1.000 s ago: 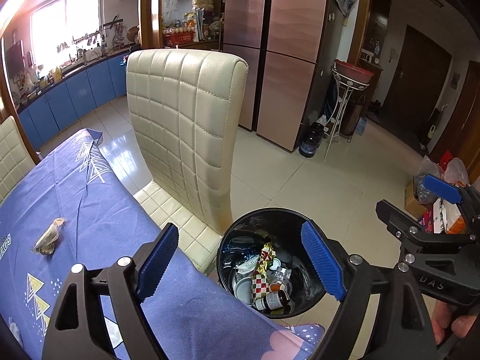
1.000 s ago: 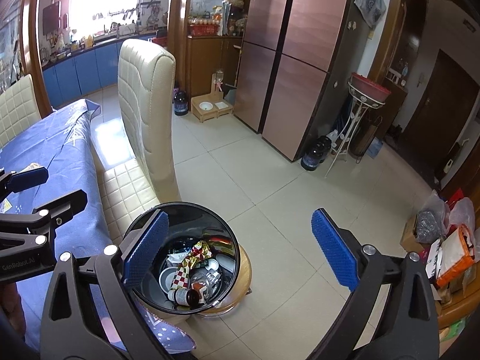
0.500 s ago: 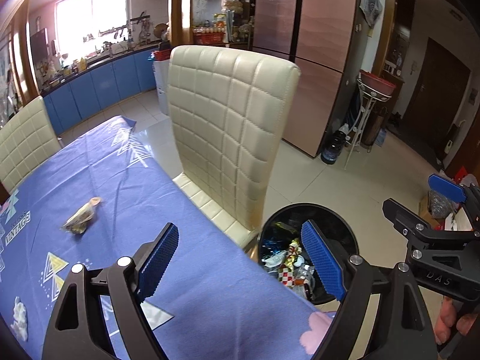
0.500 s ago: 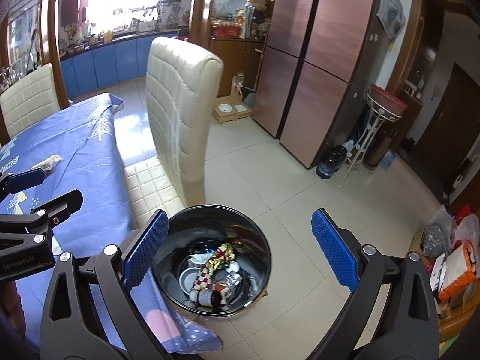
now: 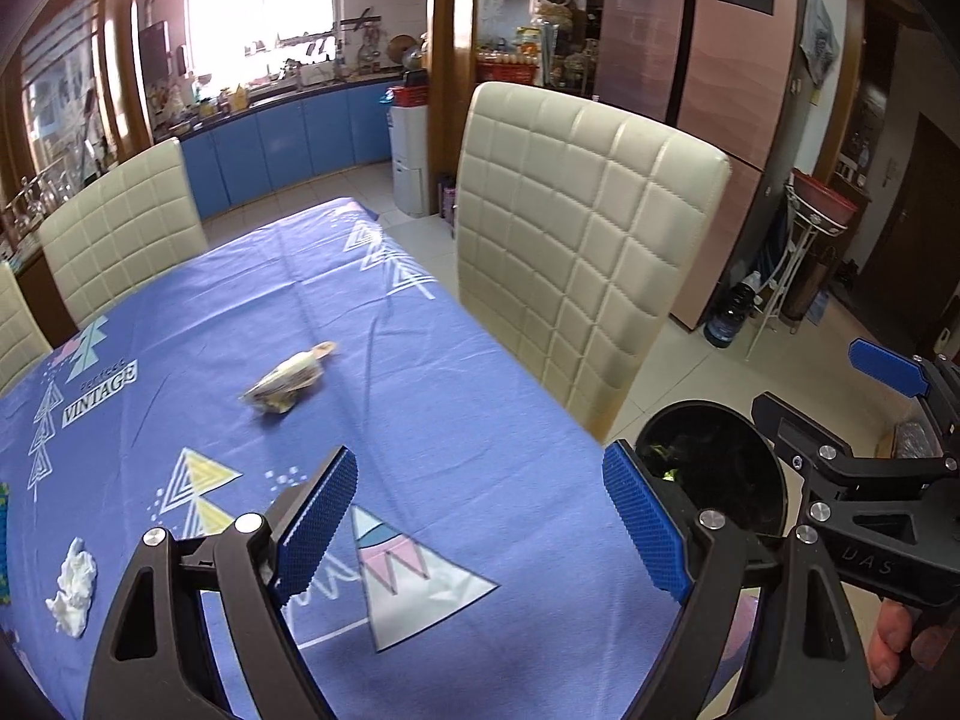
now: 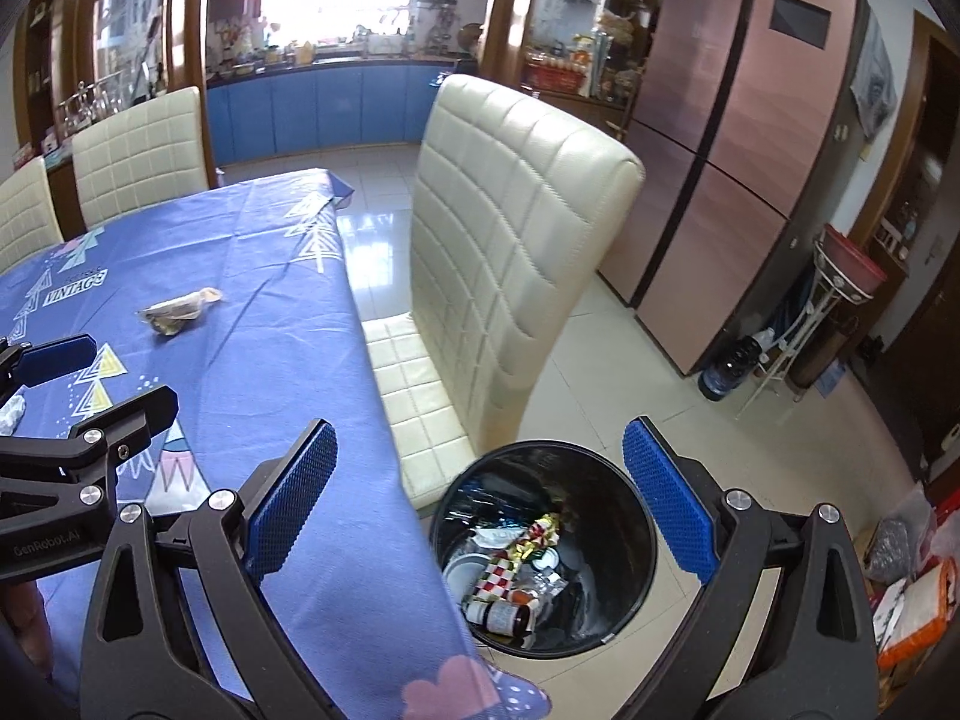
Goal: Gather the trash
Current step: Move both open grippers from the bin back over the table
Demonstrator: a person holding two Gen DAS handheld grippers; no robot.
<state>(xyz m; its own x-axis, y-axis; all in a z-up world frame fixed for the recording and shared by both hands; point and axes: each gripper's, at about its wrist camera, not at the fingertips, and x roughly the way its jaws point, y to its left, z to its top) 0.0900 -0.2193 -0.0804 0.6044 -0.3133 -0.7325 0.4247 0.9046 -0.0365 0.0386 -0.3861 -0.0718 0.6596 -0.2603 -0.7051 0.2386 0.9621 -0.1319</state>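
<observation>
Left wrist view: left gripper (image 5: pixel 480 516) has its jaws spread wide with nothing between the blue pads (image 5: pixel 315 525), hanging over the near end of the table (image 5: pixel 420 396), which wears a blue printed cloth. A crumpled wrapper (image 5: pixel 288 381) lies mid-table ahead of the gripper and a bit to the left in frame, well apart from the pads. A wadded white tissue (image 5: pixel 72 588) sits at the lower left of the frame, near the cloth's edge, also untouched. A cream quilted chair (image 5: pixel 576 252) stands at the table's right side; the black trash bin (image 5: pixel 714 468) is on the floor just past the table corner, partly hidden behind the right pad. The right gripper (image 5: pixel 888 420) pokes in from the right edge, and its jaw gap can't be read from this angle; fingertips (image 5: pixel 894 642) of the hand holding it show below. Right wrist view: right gripper (image 6: pixel 480 504) is wide open and empty, straddling the table corner and the bin, with the table (image 6: pixel 270 312) on the left. The trash bin (image 6: pixel 630 600) is in plain sight on the tiled floor beside the chair (image 6: pixel 498 252) seat, already holding mixed trash: a small brown bottle (image 6: pixel 498 615), a checkered wrapper (image 6: pixel 510 567), foil bits. The wrapper (image 6: pixel 177 312) rests on the cloth toward the far left. The left gripper (image 6: pixel 66 396) enters from the left edge over the cloth, and a sliver of the tissue (image 6: pixel 12 411) peeks out beside it.
</observation>
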